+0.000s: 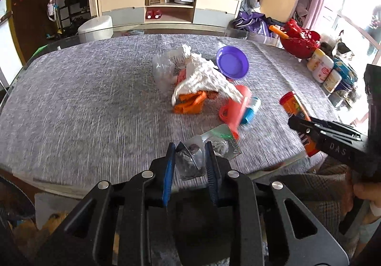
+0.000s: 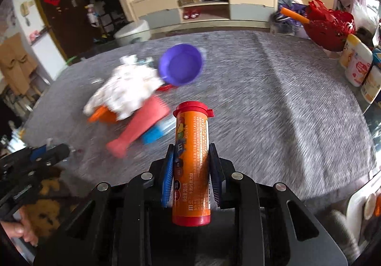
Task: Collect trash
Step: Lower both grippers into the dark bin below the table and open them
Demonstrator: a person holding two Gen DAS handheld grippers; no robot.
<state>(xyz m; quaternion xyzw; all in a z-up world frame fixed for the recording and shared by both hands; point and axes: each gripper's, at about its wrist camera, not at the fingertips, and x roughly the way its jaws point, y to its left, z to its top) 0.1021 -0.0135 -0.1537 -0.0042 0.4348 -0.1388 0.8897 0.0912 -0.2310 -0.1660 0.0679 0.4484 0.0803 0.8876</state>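
My left gripper is shut on a crumpled clear plastic wrapper, held above the near edge of the grey table. My right gripper is shut on an orange candy tube with red caps, upright between the blue pads. That tube and the right gripper also show at the right of the left wrist view. On the table lies a heap: crumpled white paper, orange scraps, clear plastic, a red comb-like piece, a blue tube and a shiny foil wrapper.
A purple bowl sits tilted behind the heap. At the table's right edge stand a red basket and several white canisters. A hand holds the right gripper's handle. Beyond the table are a white stool and a low cabinet.
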